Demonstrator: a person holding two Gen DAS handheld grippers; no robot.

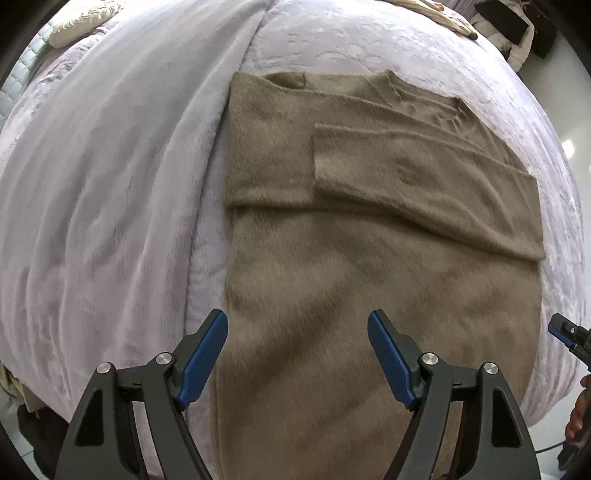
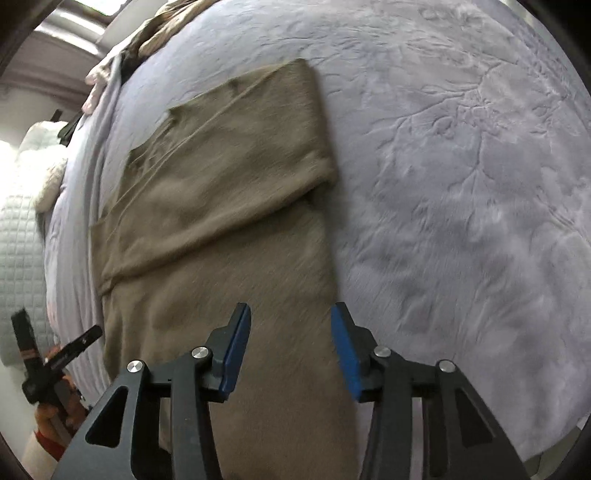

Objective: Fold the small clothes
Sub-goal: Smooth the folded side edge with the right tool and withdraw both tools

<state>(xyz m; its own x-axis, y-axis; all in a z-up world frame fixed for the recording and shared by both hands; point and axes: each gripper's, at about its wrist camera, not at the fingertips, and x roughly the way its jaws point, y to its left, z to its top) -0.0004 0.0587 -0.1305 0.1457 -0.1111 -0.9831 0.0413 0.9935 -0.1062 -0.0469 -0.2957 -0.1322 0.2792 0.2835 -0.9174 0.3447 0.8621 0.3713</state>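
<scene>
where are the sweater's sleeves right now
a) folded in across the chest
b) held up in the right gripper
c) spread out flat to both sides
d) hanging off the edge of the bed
a: the brown sweater lies on the lavender blanket with its sleeves folded across the upper body, and both the left gripper and right gripper are open and hold nothing.

I'm working in a home bedroom. A bed covered by a pale lilac plush blanket [image 1: 110, 184] fills both views, a quilted headboard [image 2: 18, 258] stands at its head, and a cream pillow [image 1: 74, 26] lies at the bed's far left corner. Loose clothes [image 2: 162, 29] are heaped along its far edge.
</scene>
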